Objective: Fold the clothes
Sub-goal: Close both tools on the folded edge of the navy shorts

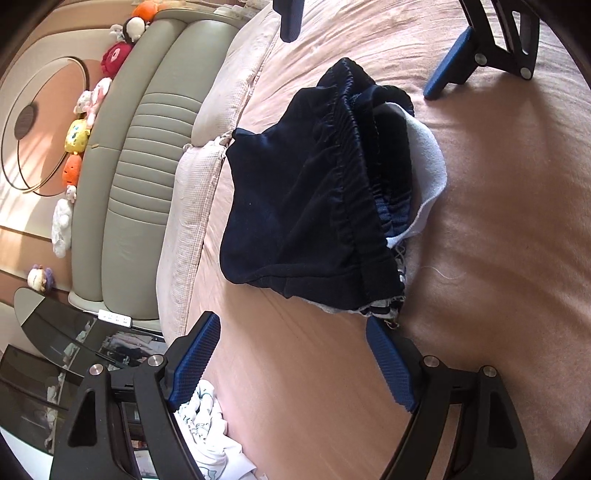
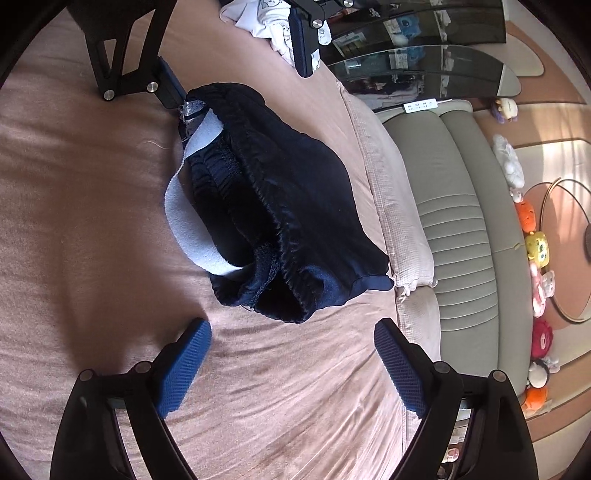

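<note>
A folded dark navy garment (image 1: 303,206) with an elastic waistband lies on the pink bed sheet (image 1: 498,221). A white cloth (image 1: 424,162) sticks out beneath it. It also shows in the right wrist view (image 2: 295,206), with the white cloth (image 2: 184,218) under its left side. My left gripper (image 1: 291,354) is open and empty, just short of the garment's near edge. My right gripper (image 2: 291,358) is open and empty, close to the opposite edge. Each gripper shows at the far side of the other's view: the right (image 1: 369,48), the left (image 2: 240,70).
A white printed garment (image 1: 207,435) lies crumpled at the bed's edge, also in the right wrist view (image 2: 269,18). Pillows (image 1: 199,192) and a grey padded headboard (image 1: 122,177) line one side. Plush toys (image 1: 77,136) sit behind it. A dark glass shelf (image 2: 424,70) stands near.
</note>
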